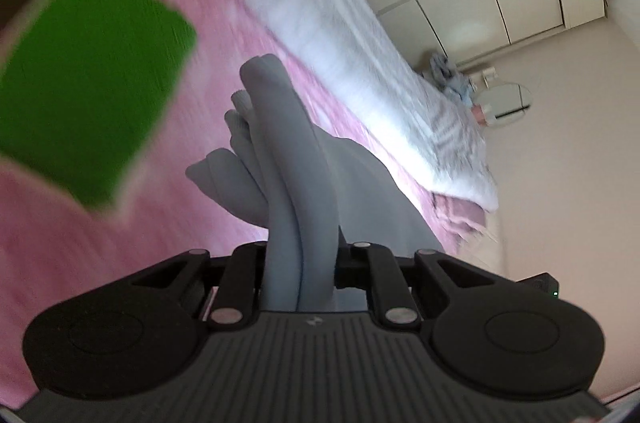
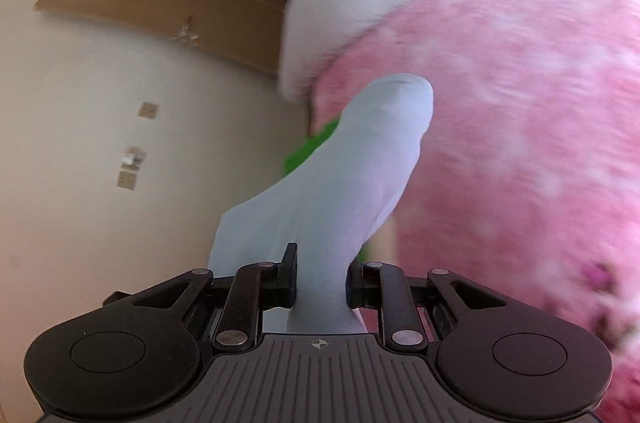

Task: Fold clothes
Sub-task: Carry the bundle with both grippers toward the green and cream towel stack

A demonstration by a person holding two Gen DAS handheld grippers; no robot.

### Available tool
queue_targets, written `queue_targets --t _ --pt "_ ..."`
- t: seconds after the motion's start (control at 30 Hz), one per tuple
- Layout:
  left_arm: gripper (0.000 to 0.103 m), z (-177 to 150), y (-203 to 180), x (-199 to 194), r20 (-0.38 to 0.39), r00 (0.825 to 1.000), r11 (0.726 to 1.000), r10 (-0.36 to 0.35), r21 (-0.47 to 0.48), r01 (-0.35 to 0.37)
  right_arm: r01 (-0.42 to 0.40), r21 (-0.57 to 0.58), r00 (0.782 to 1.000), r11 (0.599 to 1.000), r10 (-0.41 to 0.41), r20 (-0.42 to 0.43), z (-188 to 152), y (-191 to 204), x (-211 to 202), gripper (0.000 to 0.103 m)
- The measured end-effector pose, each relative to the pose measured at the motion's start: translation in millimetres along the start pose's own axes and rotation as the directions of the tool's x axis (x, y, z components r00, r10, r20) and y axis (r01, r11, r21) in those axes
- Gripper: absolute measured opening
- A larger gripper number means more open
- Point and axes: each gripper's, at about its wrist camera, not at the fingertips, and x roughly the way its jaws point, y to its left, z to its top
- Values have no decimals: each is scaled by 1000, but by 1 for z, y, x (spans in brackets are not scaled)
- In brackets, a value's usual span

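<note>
One bed under a pink blanket [image 1: 100, 243], one white duvet [image 1: 340, 35], one green folded cloth [image 1: 92, 91], left gripper [image 1: 298, 263] and right gripper [image 2: 320, 283] each pinching one pale blue garment [image 1: 288, 159].

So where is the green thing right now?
In the left wrist view the green folded cloth lies at upper left on the pink bedspread, left of the pale blue garment clamped in the left gripper.

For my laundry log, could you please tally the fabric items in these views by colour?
Pale blue: 1, the garment clamped in both the left gripper and the right gripper
Green: 1, the folded cloth
Pink: 1, the bedspread
White: 1, the blanket
Total: 4
</note>
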Motion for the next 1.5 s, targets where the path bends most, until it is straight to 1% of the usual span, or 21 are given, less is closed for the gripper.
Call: queue_targets --t 0.13,0.2,0.3,0.43,0.5,0.6,0.7,0.8,0.87,0.9,0.93,1.0,1.03,1.1,1.17,1.23,1.27,1.3,1.33,1.4,1.5 --pt "12 59 24 -23 54 998 999 34 27 -35 -42 -39 999 998 42 -5 22 35 75 19" --pt "12 88 34 -28 83 995 997 49 62 -54 -52 -76 999 996 51 -8 37 50 109 19" --pt "12 125 52 -29 115 992 993 57 94 -68 -59 -122 998 991 61 12 54 66 156 19" --pt "12 162 80 -24 127 990 988 66 130 -82 -57 -172 997 983 65 42 62 73 205 19" --pt "12 171 94 -20 127 989 986 71 143 -89 -50 -186 997 981 61 51 63 69 225 19" --pt "12 174 116 -12 120 990 984 79 147 -97 -37 -198 997 980 48 55 61 57 253 19" --pt "13 166 149 -6 102 991 985 88 141 -102 -20 -201 998 979 32 54 56 44 271 19" --pt "13 154 180 15 55 990 982 132 129 -138 39 -190 999 981 -33 39 43 22 292 21" --pt "15 145 198 27 30 985 979 173 102 -175 101 -160 994 982 -106 -23 36 6 307 26" --pt "16 141 206 30 32 984 981 174 80 -176 133 -148 988 980 -142 -53 33 -2 315 34" --pt "18 139 212 29 38 985 984 167 57 -169 154 -152 984 976 -165 -66 29 -6 319 37" --pt "22 137 219 24 45 989 989 144 13 -145 138 -158 988 978 -147 -48 28 -8 315 40" --pt "26 137 220 22 38 989 990 144 2 -144 145 -145 987 979 -154 -52 30 -8 312 42" --pt "27 137 221 17 31 987 988 155 -24 -155 159 -120 984 980 -167 -60 35 -8 306 43" --pt "28 135 221 9 29 987 987 156 -50 -155 174 -122 983 977 -179 -35 37 -8 291 44" --pt "28 131 219 1 34 986 986 162 -55 -160 192 -126 980 973 -196 -20 36 -7 278 44" --pt "26 128 219 -3 41 986 986 162 -51 -160 197 -132 979 971 -201 -16 33 -6 272 44" --pt "22 126 221 -4 50 986 987 160 -42 -158 199 -144 979 969 -204 -20 31 -4 267 37" --pt "15 125 221 -4 57 986 987 158 -29 -157 201 -168 978 965 -207 -20 28 -2 265 24" --pt "13 121 217 -7 70 985 987 158 -2 -158 210 -222 976 952 -218 -14 21 4 261 21" --pt "12 115 215 -8 81 982 985 173 3 -174 233 -302 969 924 -246 -6 19 12 267 20"
